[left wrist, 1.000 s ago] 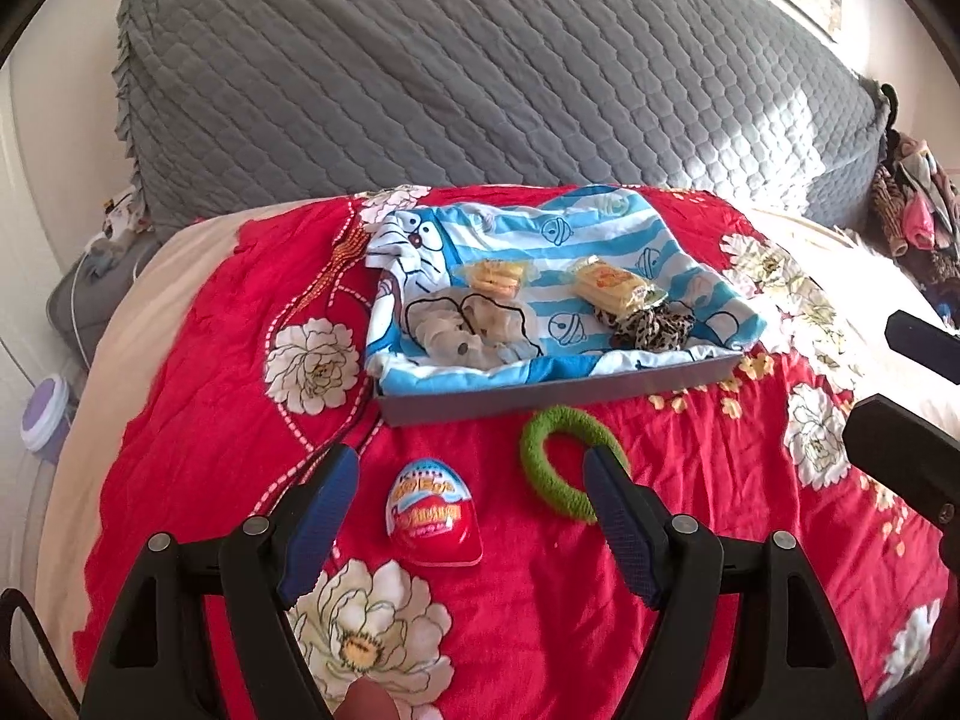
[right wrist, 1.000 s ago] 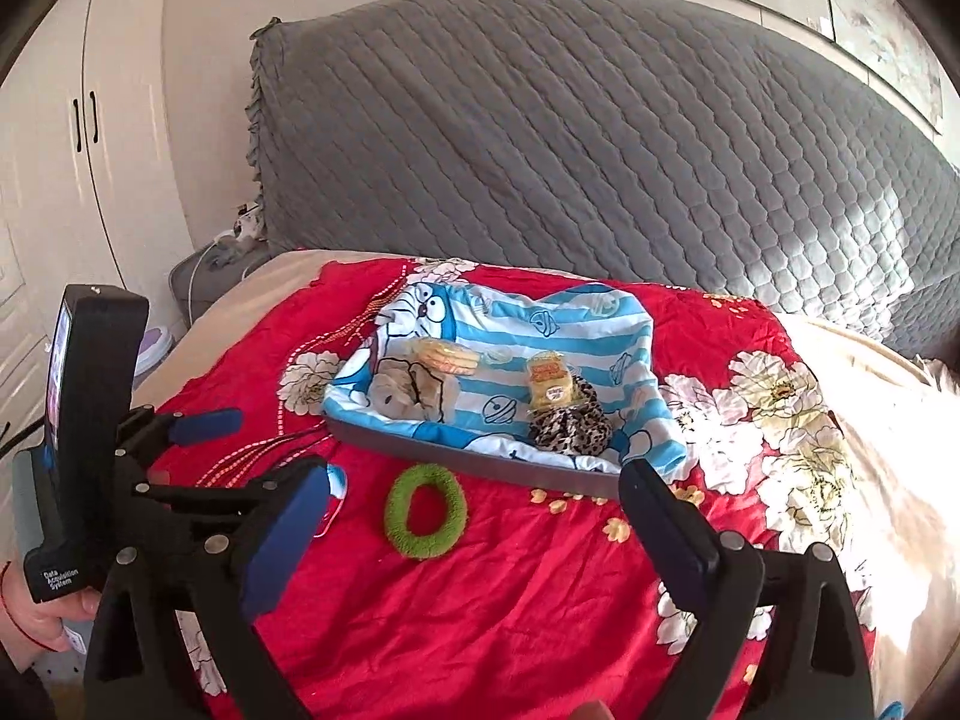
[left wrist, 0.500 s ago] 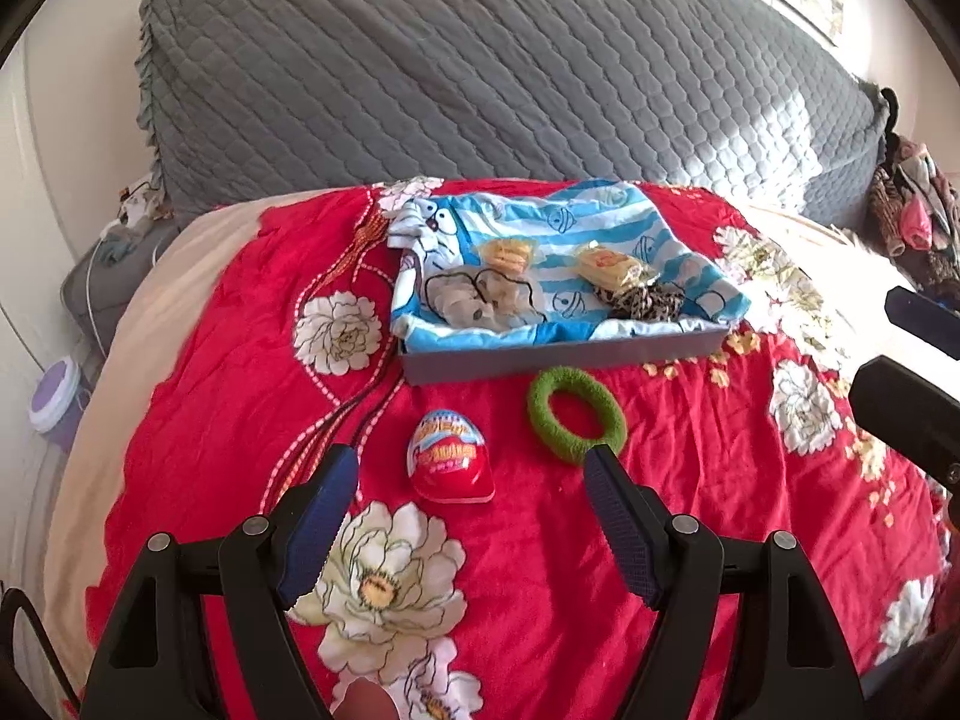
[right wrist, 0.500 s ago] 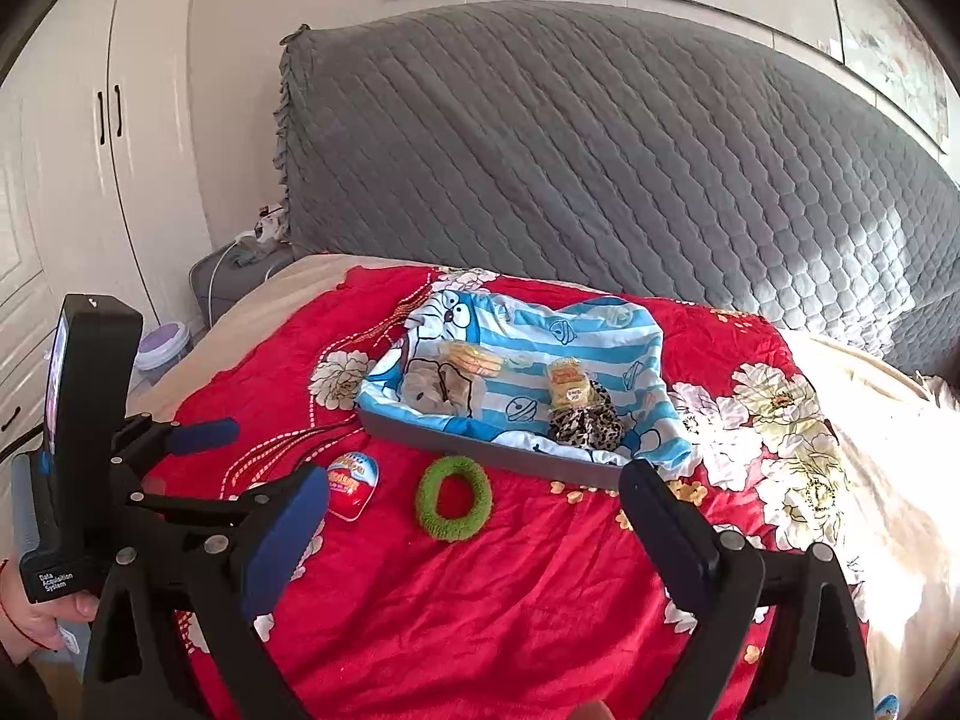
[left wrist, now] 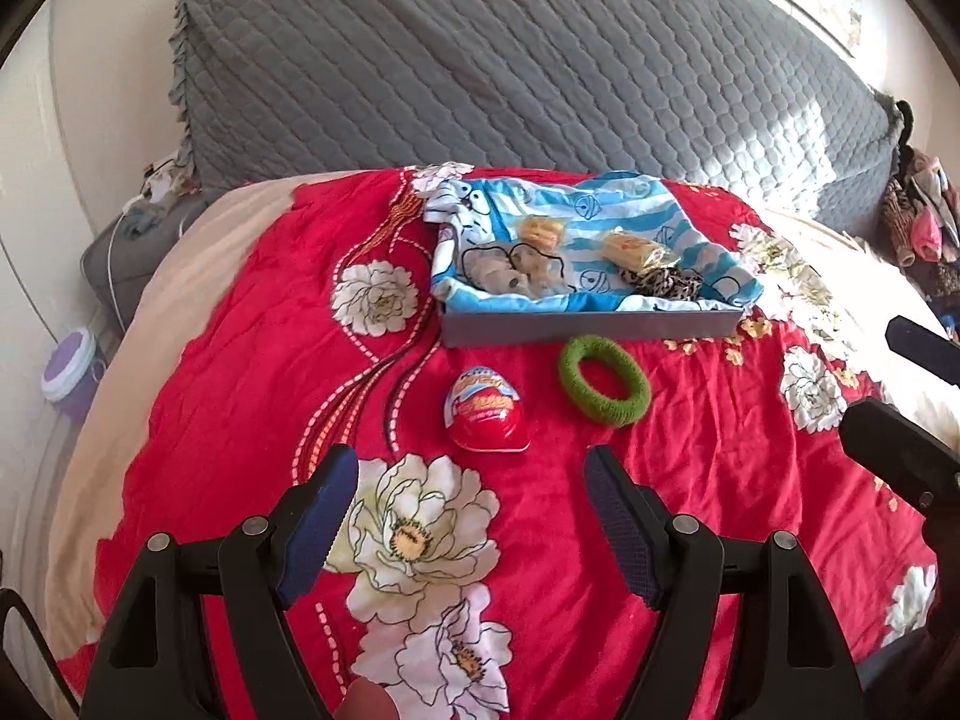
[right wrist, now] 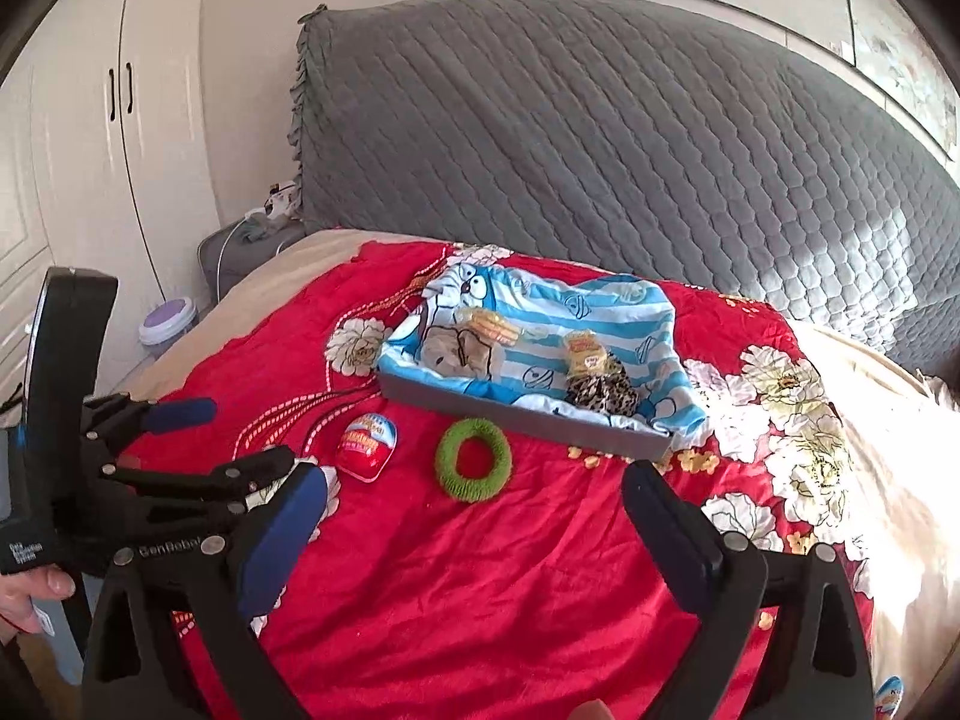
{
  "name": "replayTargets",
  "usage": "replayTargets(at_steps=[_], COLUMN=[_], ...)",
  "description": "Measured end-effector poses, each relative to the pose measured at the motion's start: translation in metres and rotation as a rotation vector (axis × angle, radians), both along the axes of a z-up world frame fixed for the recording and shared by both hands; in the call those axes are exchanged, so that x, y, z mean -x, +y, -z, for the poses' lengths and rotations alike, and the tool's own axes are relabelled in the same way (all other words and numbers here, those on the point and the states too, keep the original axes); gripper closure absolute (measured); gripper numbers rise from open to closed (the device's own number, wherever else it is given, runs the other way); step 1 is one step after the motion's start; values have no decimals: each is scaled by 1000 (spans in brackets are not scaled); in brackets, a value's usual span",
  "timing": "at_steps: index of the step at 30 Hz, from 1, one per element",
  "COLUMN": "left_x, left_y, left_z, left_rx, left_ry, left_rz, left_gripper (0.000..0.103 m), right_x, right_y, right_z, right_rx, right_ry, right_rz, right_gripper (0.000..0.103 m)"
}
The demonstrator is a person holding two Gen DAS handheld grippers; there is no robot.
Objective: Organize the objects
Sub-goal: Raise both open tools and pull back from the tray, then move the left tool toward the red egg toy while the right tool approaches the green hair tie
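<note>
both grippers hang above the red floral bedspread, jaws spread wide, nothing held. the left gripper lines up with the red egg-shaped toy capsule; the right gripper faces the green ring. both items lie just in front of the grey tray — already holding snack packets and scrunchies. likely next: straddle the capsule's narrow width, close gently, since its rounded shell may slip, then lift clear of the tray wall.
</note>
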State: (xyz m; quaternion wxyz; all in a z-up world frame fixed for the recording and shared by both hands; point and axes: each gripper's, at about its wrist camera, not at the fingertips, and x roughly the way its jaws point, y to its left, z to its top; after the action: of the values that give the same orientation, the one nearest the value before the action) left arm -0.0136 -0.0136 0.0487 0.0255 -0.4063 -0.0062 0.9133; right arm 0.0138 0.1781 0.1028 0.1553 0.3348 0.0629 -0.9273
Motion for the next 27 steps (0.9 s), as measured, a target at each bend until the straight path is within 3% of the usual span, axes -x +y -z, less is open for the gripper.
replayTargets(at_steps=[27], left_x=[22], left_y=[-12], left_z=[55], left_rx=[-31], left_ry=[-78], left_rz=[-19], left_gripper=[24], right_x=[15], right_y=[-25], right_z=[50], right_rx=[-64], right_ry=[-79], right_rz=[-28], right_gripper=[4])
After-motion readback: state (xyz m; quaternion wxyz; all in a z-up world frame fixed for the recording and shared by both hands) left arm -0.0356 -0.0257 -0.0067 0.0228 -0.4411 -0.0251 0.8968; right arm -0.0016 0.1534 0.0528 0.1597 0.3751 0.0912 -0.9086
